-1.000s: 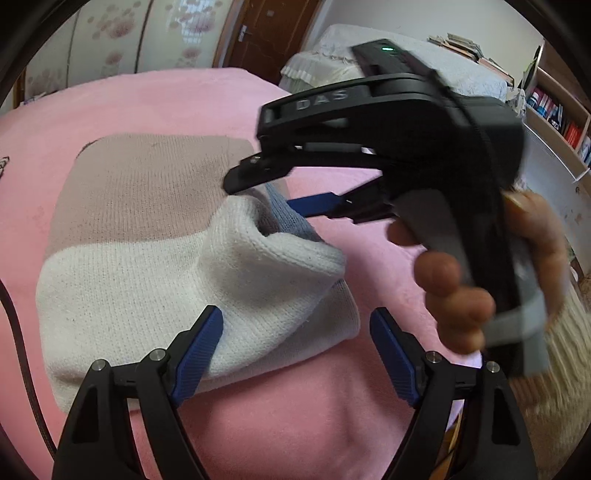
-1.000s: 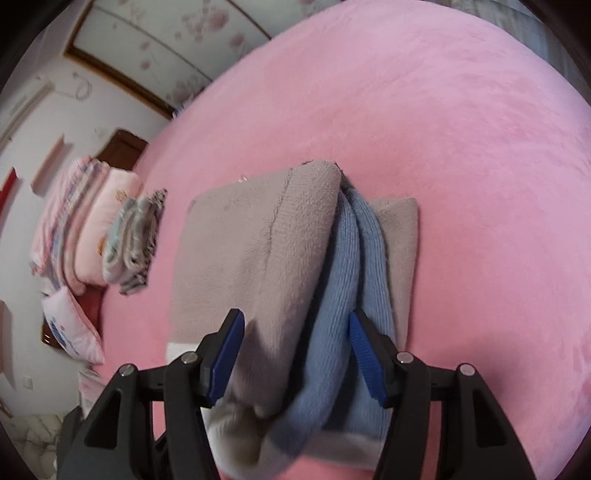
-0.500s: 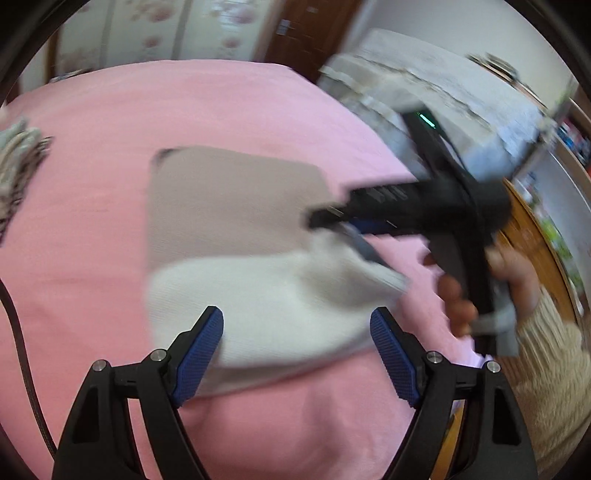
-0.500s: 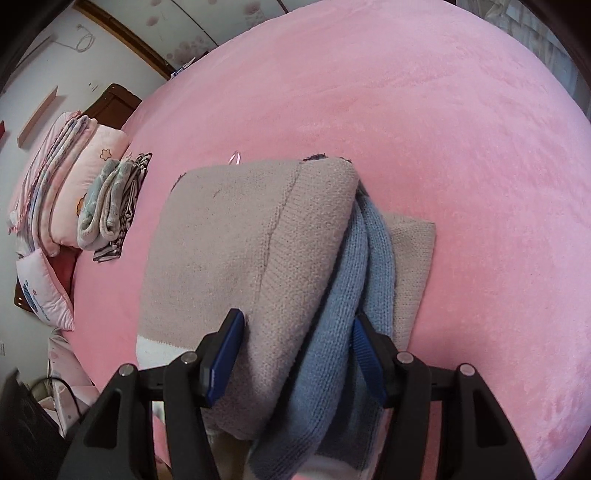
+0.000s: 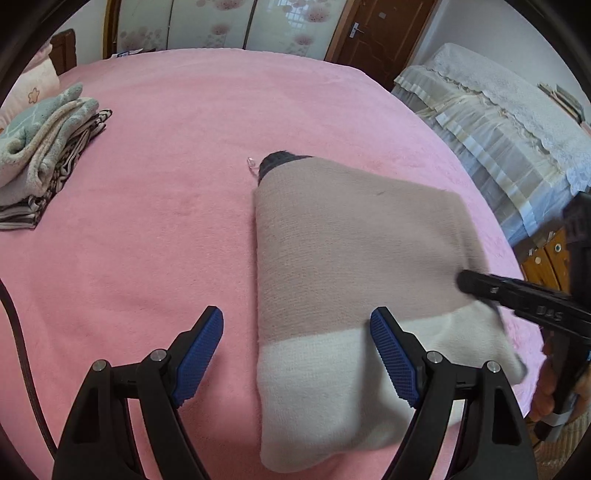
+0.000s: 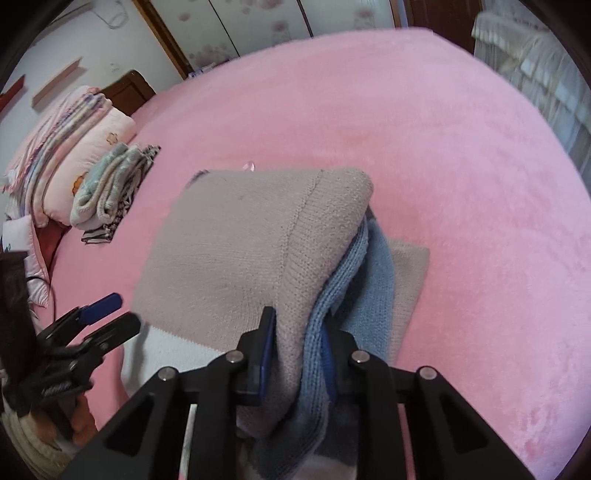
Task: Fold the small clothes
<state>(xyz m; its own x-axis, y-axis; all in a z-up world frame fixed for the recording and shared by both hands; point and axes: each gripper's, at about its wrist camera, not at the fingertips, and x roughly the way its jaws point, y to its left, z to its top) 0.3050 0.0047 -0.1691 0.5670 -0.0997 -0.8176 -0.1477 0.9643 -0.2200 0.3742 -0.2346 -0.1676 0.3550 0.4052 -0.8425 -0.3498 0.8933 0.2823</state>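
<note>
A folded knit sweater point(image 5: 351, 240), taupe with a white band, lies on the pink bed cover point(image 5: 184, 129). In the right wrist view its taupe top layer point(image 6: 229, 251) folds over a blue layer point(image 6: 369, 266). My right gripper point(image 6: 297, 360) is closing, and its pads pinch the taupe and blue layers at the near edge. From the left wrist view it point(image 5: 476, 291) reaches in from the right at the sweater's right side. My left gripper point(image 5: 295, 325) hangs open over the sweater's left edge, holding nothing, and it point(image 6: 110, 317) also shows at the lower left.
A pile of folded clothes point(image 5: 40, 147) sits at the bed's far left, beside stacked pillows and quilts point(image 6: 66, 147). A second bed with a lace cover point(image 5: 498, 122) stands to the right, a wooden door point(image 5: 380, 33) behind. A dark cable point(image 5: 18, 332) runs at the left.
My right gripper's jaws have closed onto the sweater's fold and rolled a little. My left gripper has swung away to the left, so the sweater now sits right of centre in its view.
</note>
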